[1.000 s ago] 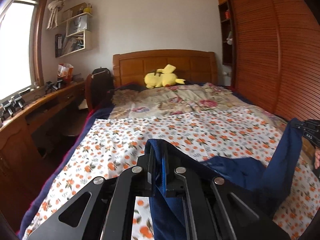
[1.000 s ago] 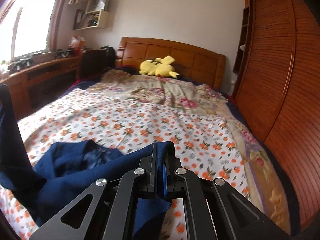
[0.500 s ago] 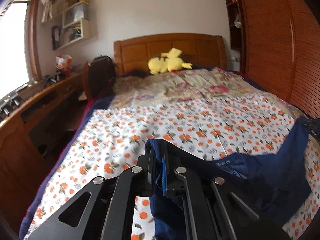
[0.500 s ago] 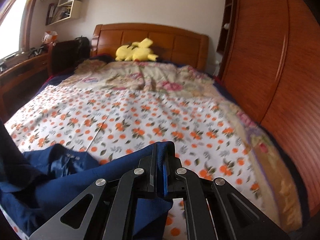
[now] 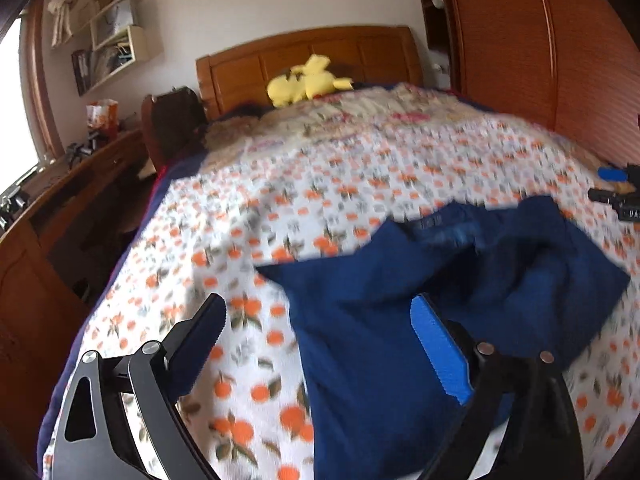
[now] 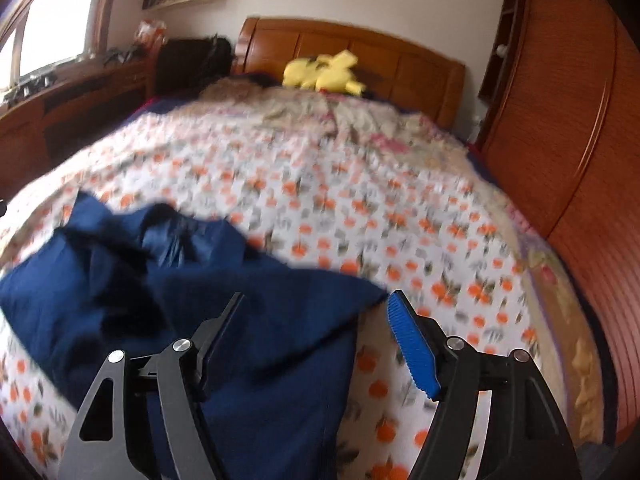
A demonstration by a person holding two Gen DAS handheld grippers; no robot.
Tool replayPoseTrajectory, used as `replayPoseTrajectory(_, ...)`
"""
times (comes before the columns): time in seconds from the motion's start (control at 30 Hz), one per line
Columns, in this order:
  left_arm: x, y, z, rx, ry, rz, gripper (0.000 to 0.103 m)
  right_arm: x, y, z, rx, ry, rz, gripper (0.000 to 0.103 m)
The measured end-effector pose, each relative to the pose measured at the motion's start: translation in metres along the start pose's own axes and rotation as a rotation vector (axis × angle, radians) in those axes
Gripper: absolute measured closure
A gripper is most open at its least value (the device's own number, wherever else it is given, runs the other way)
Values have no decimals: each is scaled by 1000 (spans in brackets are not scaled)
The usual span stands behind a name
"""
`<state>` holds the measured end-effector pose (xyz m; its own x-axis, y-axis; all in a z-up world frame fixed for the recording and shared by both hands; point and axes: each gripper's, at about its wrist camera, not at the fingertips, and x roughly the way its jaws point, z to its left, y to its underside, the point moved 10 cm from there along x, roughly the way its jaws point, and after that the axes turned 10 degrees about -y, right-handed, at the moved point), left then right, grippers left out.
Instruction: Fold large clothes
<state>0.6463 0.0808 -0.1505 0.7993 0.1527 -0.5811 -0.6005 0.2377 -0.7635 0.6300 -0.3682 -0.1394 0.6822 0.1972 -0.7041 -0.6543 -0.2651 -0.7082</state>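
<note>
And there's the release: a second ago both tools were pinched tight on the navy cloth and held high, and now they have dropped toward the bed and let go. The left hand-held gripper has its jaws opening wide, cloth lying between them but no pad pressing it; the right hand-held gripper is opening too, with the garment's corner under it and nothing clamped. That reads as a fold laid down, or at least the piece set flat for the next one. The navy garment now rests on the orange-print bedspread at the near end of the bed, well away from the yellow plush toy by the headboard. It looks rumpled at the far edge, with a collar or waistband bunched up and its near half hanging smoother. It will likely need smoothing before another crease.
</note>
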Motion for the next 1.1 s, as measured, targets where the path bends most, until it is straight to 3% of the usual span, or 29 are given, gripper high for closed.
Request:
replayPoseTrajectory(0.3,22,85,-2,9,31,145,8,35,77,-17,197,-77,129,33)
replayPoseTrajectory(0.63,28,125,-2,-95,105,221,8,61,99,-16,348,-172,191,26)
replayPoseTrajectory(0.77,26,130,-3,-147,143,244,18,66,103,-17,402,-212,200,26)
replayPoseTrajectory(0.83,24,130,-7,-151,161,254,25,67,103,-11,400,-257,211,37)
replayPoseTrajectory(0.87,23,131,-9,-149,171,259,34,67,101,-7,405,-294,215,51)
replayPoseTrajectory(1.03,20,135,-23,-176,220,279,56,63,100,1,392,-308,232,65)
replayPoseTrajectory(1.1,20,136,-25,-178,222,282,65,59,96,5,363,-304,225,79)
